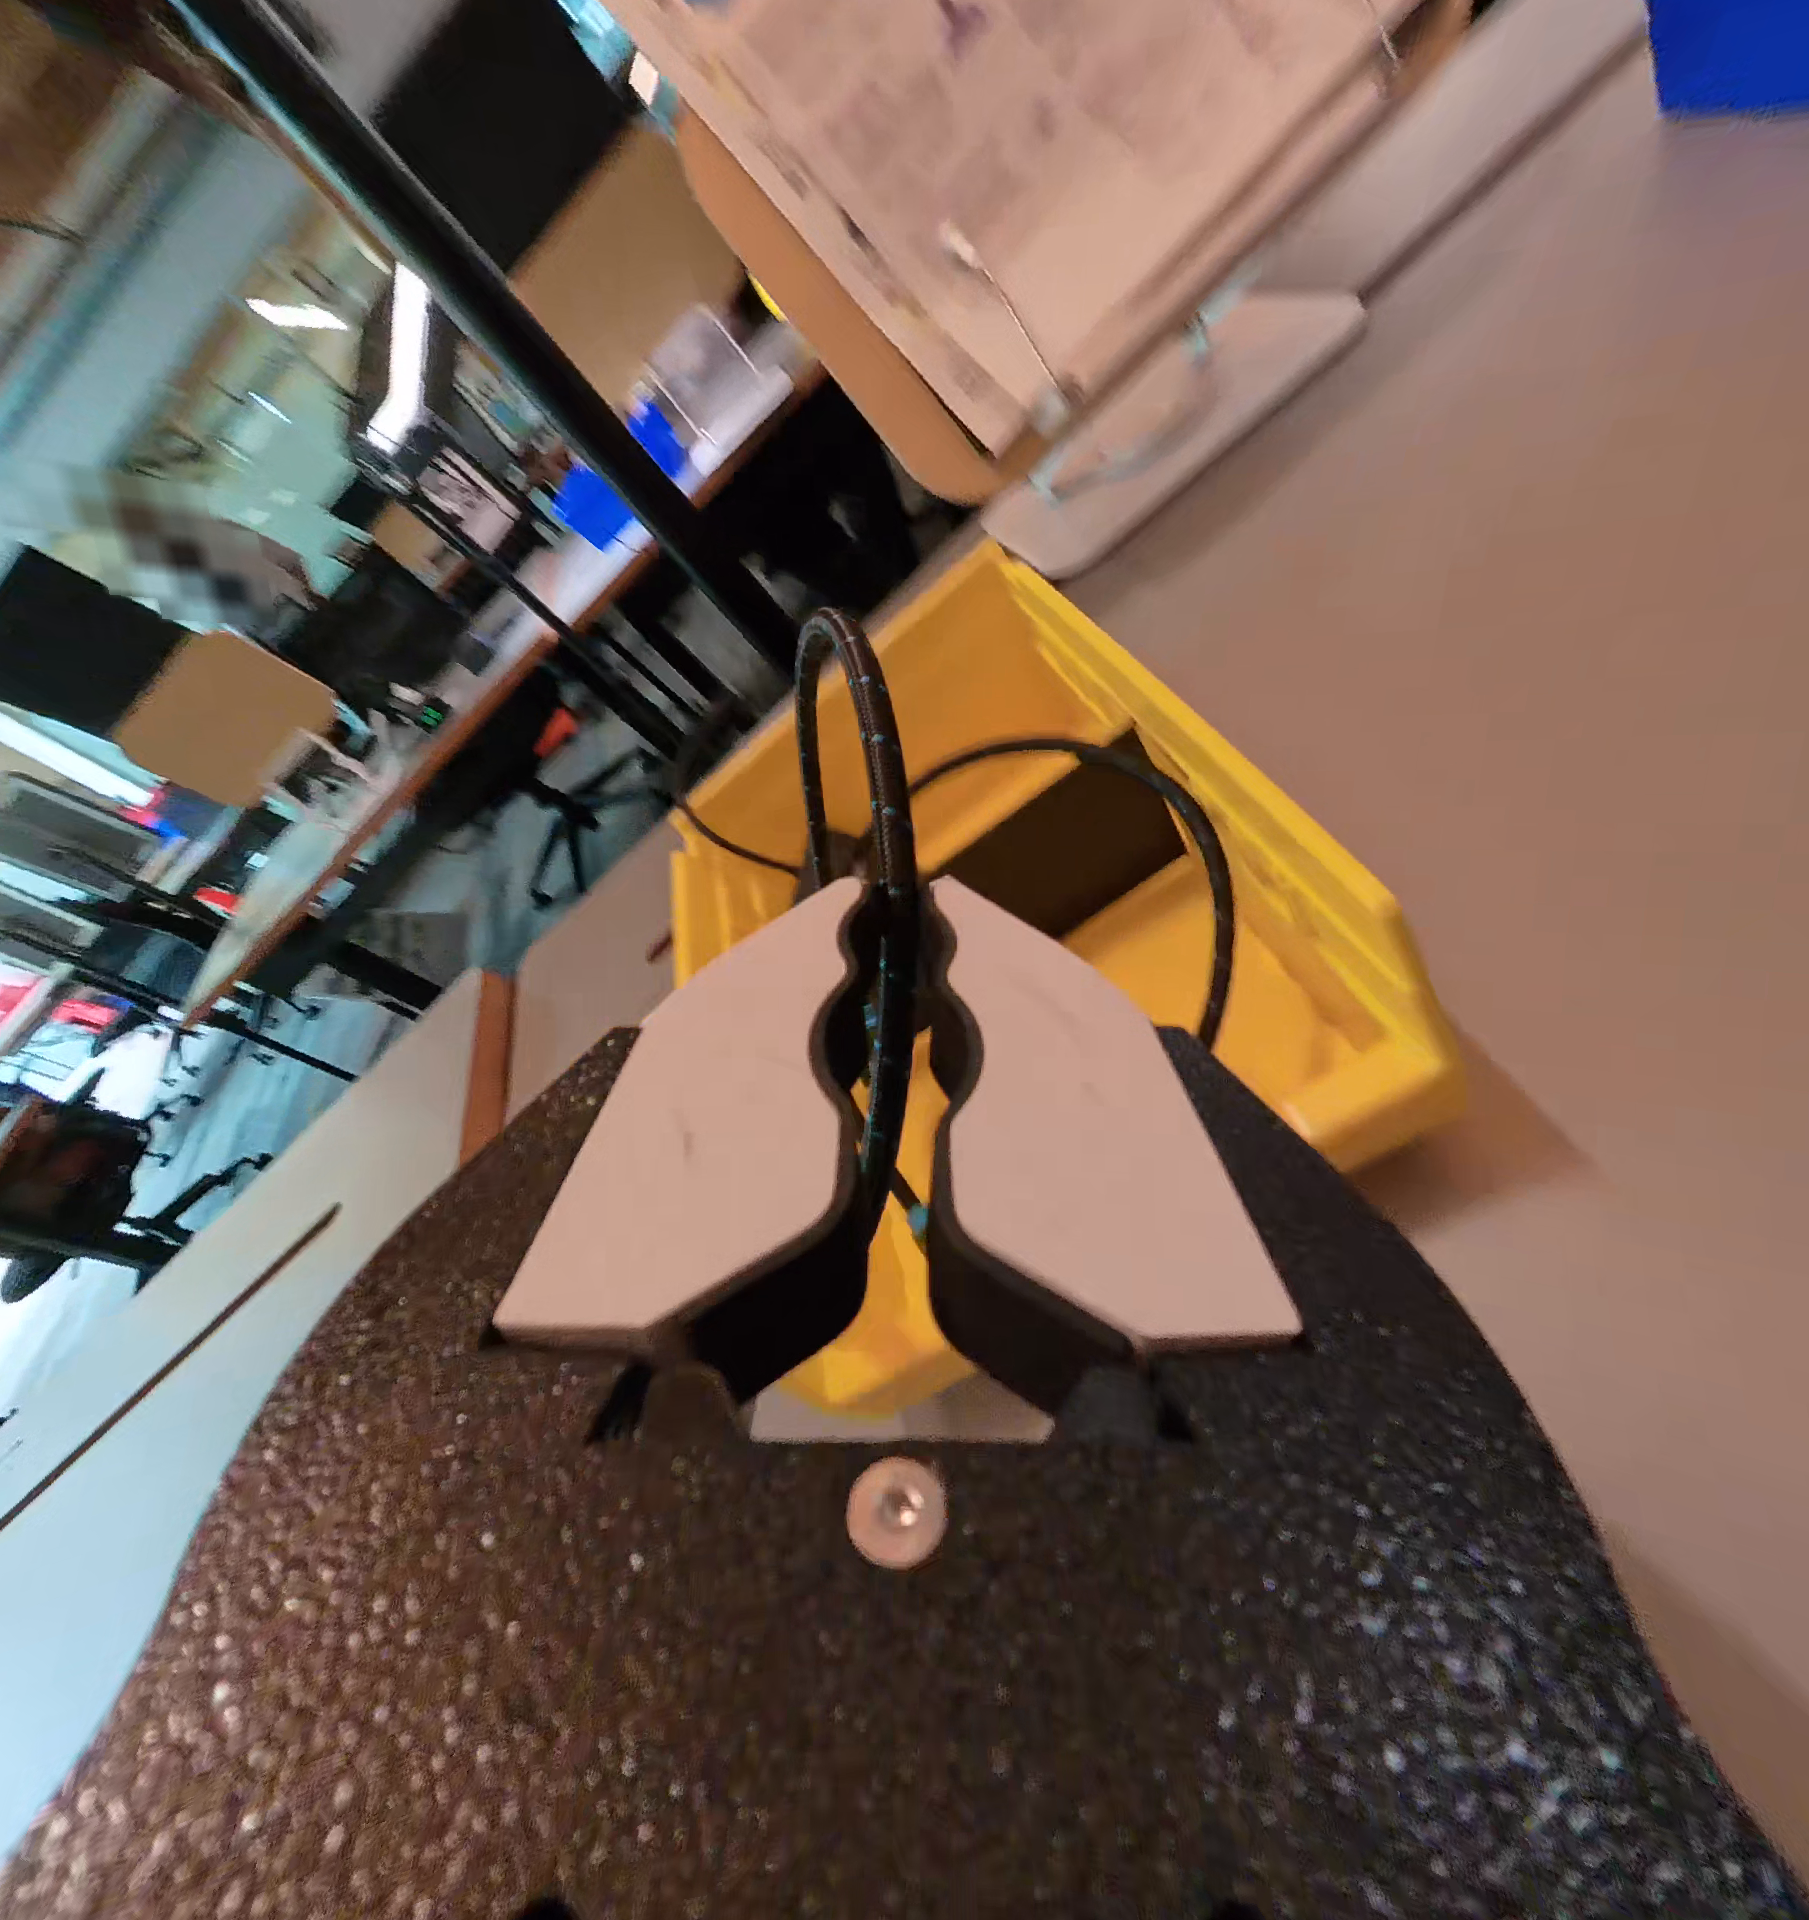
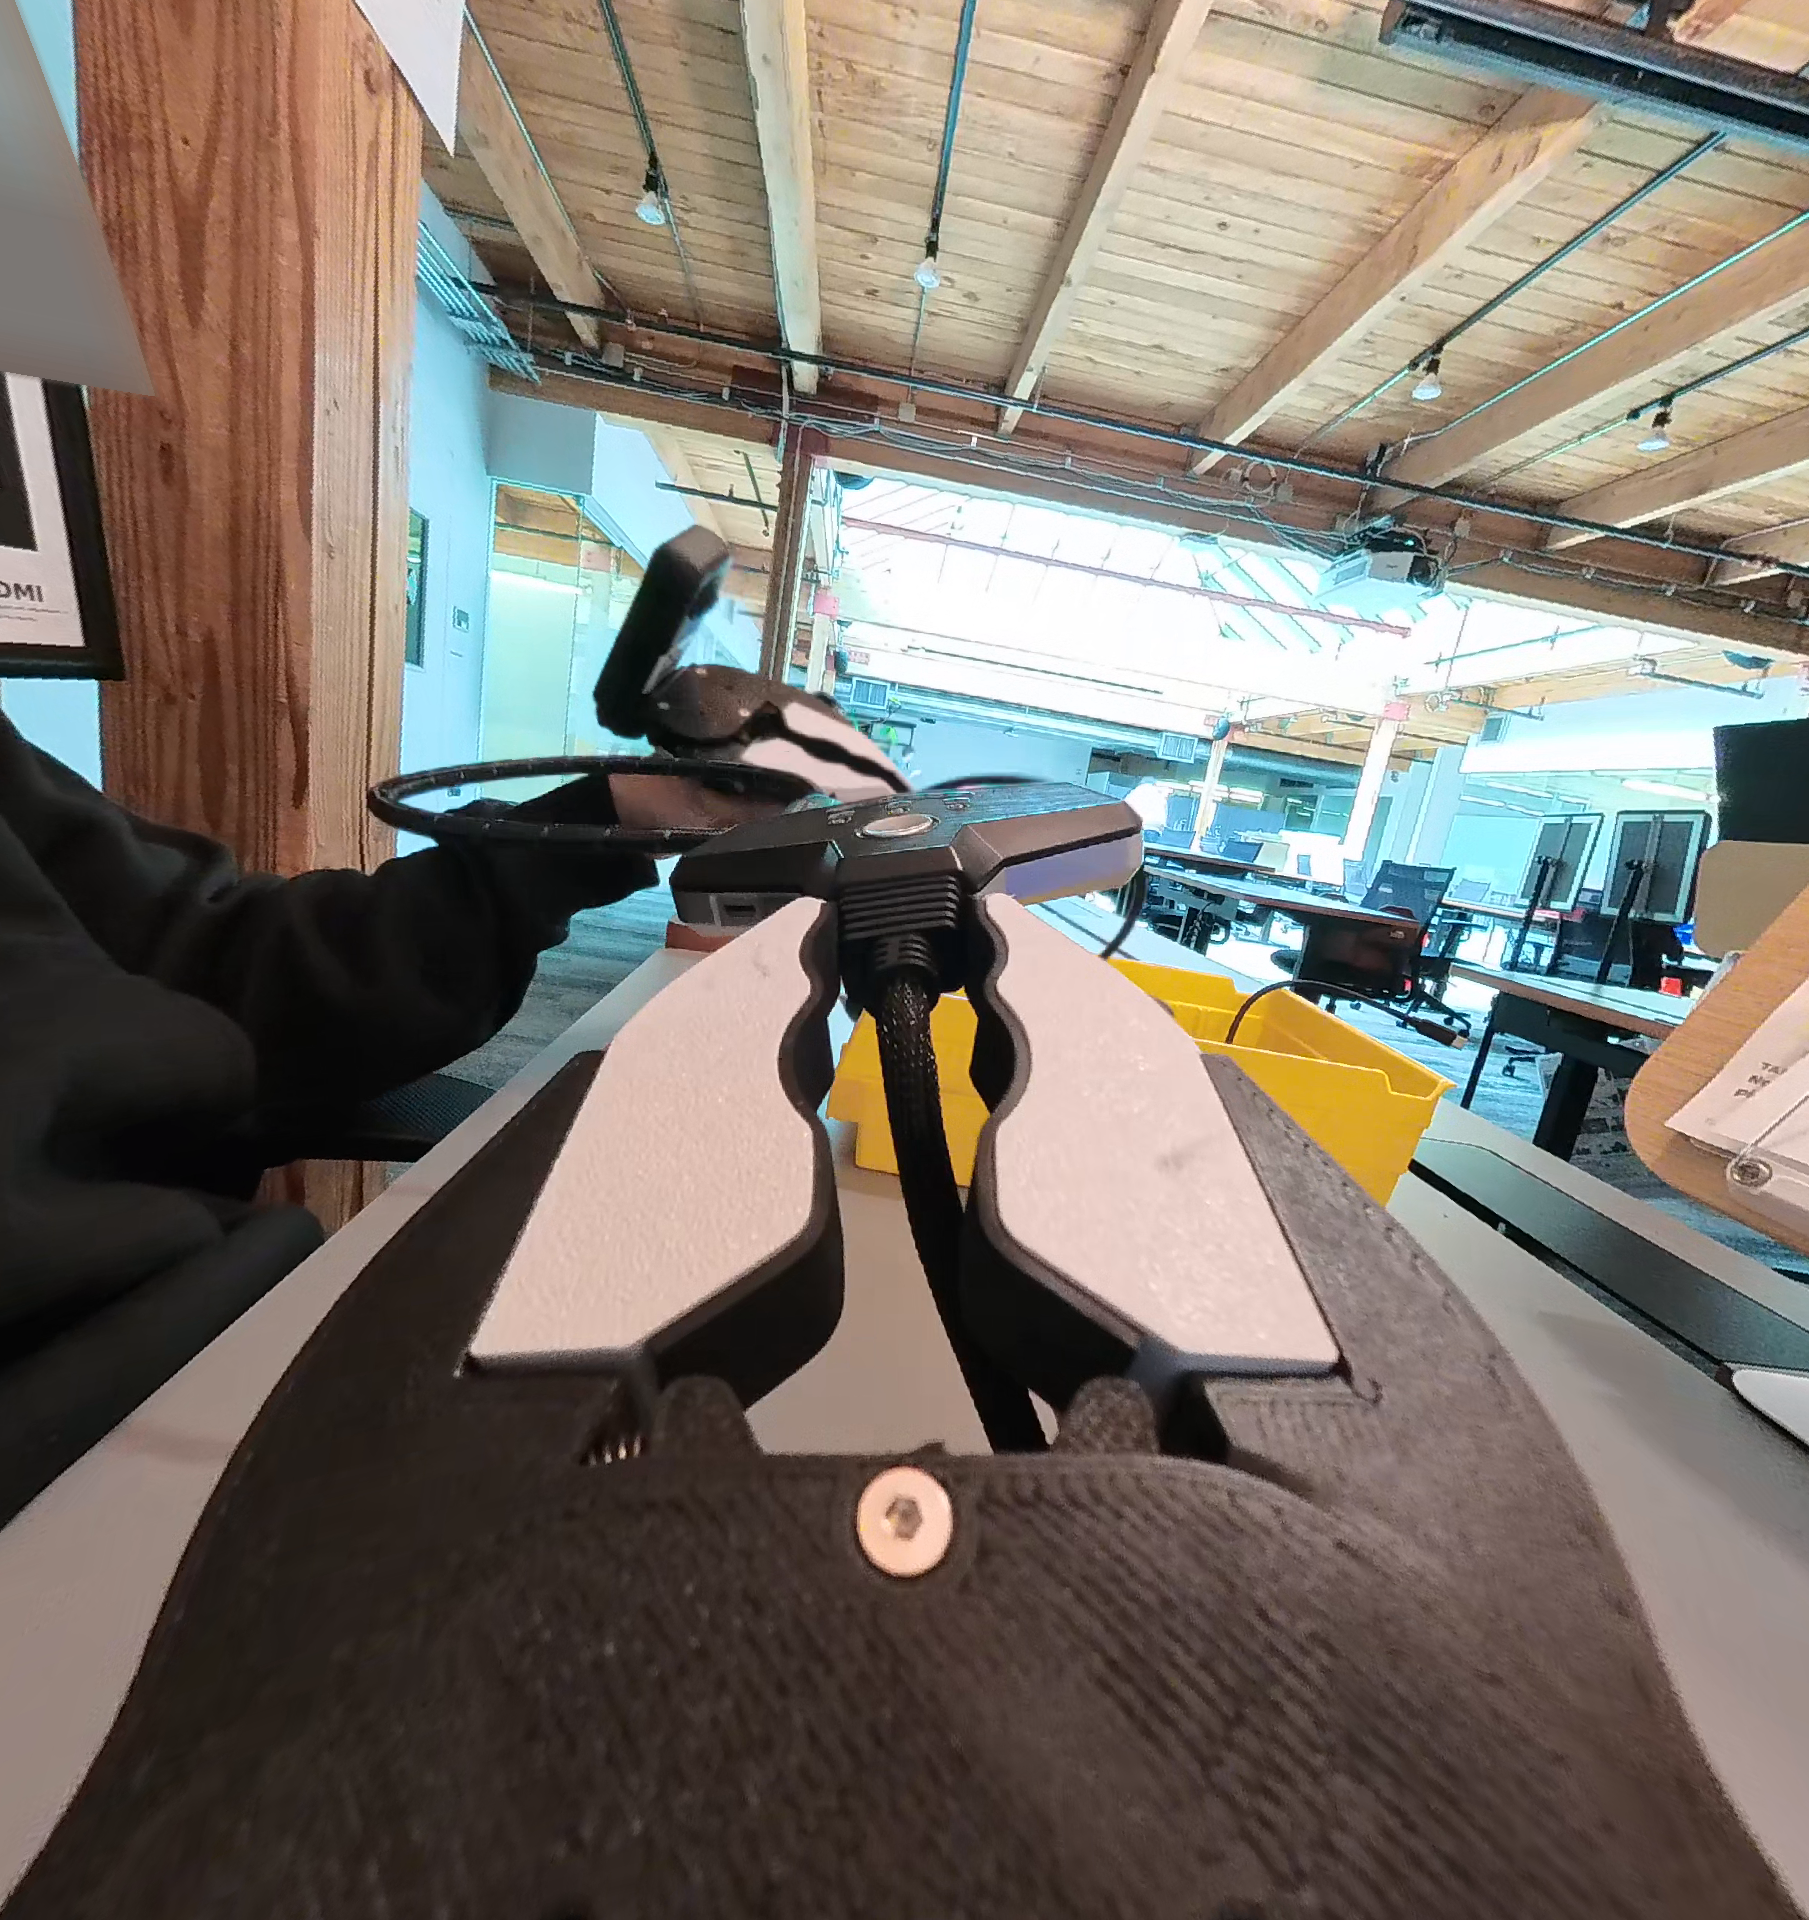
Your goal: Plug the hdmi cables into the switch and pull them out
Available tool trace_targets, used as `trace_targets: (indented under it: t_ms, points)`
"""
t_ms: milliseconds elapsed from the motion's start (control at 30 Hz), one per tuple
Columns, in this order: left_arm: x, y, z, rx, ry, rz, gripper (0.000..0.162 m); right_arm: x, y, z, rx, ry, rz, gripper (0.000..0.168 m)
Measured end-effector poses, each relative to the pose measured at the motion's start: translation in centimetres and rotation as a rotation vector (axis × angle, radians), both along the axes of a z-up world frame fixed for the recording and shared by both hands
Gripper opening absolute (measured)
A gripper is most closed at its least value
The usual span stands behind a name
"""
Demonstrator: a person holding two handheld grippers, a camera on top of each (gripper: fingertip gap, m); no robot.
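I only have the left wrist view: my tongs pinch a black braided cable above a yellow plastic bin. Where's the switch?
Observer: The flat black switch box hangs in the right tongs, clamped by its ribbed black cable collar.
Operator: How near am I?
Observer: The left tongs, trailing the black braided cable loop, sit just behind the switch's far edge.
Operator: Plugged in?
Observer: Hidden; one small side port shows empty.

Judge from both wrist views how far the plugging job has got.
Done: the switch is lifted above the yellow bin. In hand: the right gripper clamps the switch's ribbed cable collar; the left gripper pinches a braided HDMI cable. Left: no free plug visibly seated; plugging and pulling out remain.
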State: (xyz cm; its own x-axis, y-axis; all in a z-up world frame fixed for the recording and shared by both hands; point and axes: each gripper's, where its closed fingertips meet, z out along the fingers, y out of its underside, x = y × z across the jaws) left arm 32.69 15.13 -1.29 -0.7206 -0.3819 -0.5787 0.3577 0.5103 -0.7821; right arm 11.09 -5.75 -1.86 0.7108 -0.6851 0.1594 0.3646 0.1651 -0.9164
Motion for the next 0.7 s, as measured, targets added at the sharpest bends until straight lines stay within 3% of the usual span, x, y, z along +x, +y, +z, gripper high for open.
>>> trace_targets:
  t_ms: [200, 400, 500, 700]
  points:
    - [-2.4, -0.5, 4.5, -0.19, -0.129, -0.061, 0.006, -0.4, -0.4, 0.6, 0.028, -0.026, 0.003, 0.023]
    - [-10.3, -3.3, 7.5, -0.293, -0.201, -0.394, 0.006, -2.4, -2.0, 2.4, 0.11, -0.137, 0.029, 0.023]
    - [-14.3, -5.9, 5.2, -0.173, -0.223, -0.589, 0.006, -4.3, -4.1, 4.1, 0.214, -0.241, 0.036, 0.023]
    - [-20.4, -10.1, -4.2, 0.185, -0.202, -0.952, 0.006, -6.6, -7.0, 5.6, 0.343, -0.345, 0.033, 0.023]
